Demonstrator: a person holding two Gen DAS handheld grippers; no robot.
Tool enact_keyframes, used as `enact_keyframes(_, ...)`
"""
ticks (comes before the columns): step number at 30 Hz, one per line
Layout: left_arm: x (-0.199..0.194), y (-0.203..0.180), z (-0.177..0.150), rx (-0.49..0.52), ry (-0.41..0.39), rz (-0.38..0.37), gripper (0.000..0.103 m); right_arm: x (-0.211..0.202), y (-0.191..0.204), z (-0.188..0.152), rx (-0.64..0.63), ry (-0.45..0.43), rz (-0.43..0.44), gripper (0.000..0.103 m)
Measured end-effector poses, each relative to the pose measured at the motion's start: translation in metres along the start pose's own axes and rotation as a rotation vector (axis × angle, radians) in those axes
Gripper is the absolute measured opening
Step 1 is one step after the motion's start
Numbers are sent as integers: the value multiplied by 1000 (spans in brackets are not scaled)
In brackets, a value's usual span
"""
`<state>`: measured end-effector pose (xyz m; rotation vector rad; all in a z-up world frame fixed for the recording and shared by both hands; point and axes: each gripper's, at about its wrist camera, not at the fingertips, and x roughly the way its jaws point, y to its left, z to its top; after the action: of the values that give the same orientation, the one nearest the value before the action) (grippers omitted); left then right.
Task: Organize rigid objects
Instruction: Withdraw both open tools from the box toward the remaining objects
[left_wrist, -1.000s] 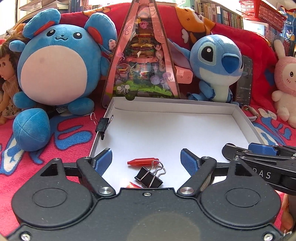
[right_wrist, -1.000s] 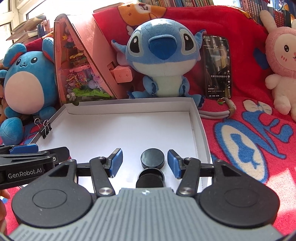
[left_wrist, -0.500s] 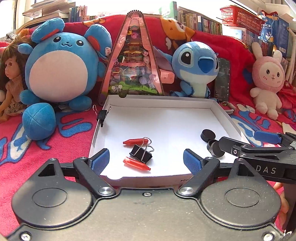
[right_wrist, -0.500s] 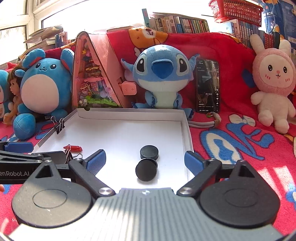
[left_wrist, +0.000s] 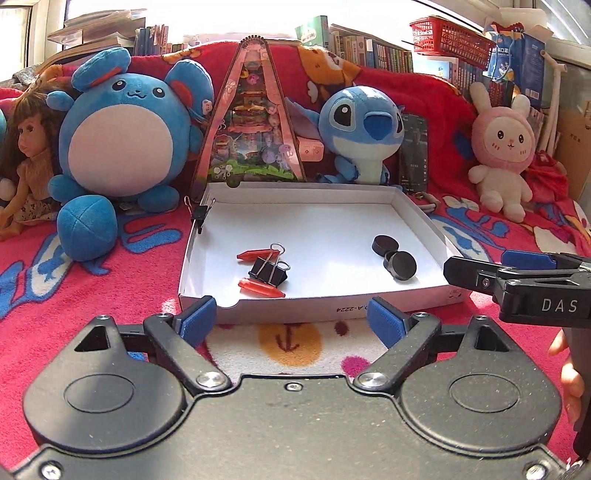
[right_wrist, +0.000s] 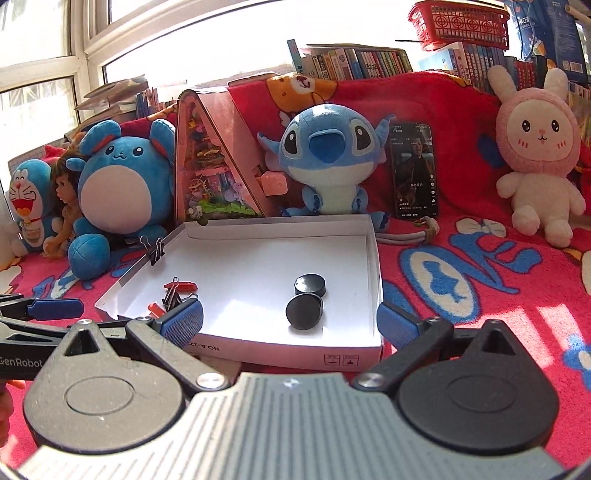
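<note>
On the red patterned blanket (left_wrist: 122, 280), a shallow white box (left_wrist: 424, 218), open-topped. Inside, toward its left: two red crayons (left_wrist: 260, 288) and a black binder clip (left_wrist: 267, 271) lying close together; toward its right: two black round discs (left_wrist: 400, 264), one leaning against the other. Clipped on the box's left wall, a second binder clip (left_wrist: 200, 213). Short of the near wall, left gripper (left_wrist: 291, 320), blue pads spread wide and opening, nothing between them. Beside it, right gripper (right_wrist: 290, 323), pads likewise wide and opening, gripping nothing. Behind the box, plush toys, a triangular pink toy box (left_wrist: 253, 122) and a phone (right_wrist: 414, 170).
</note>
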<state>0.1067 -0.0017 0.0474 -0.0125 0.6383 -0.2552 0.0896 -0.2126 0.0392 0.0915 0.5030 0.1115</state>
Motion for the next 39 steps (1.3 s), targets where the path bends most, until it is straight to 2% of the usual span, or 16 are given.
enact_keyframes(11, -19, 6, -30, -32, 37, -19, 88, -32, 6, -32, -27, 11, 30, 103)
enact_keyframes(18, -29, 3, -48, -17, 46, -20, 88, -47, 12, -51, -63, 16, 30, 103)
enact_keyframes(32, -48, -5, -79, -3, 93, -66, 88, -60, 16, -82, -141, 53, 24, 103)
enact_keyframes(37, -55, -6, -89, 5, 101, -76, 86, -68, 17, -88, -162, 75, 51, 95)
enact_keyframes(39, -58, -7, -92, 6, 109, -92, 82, -69, 17, -90, -166, 87, 64, 92)
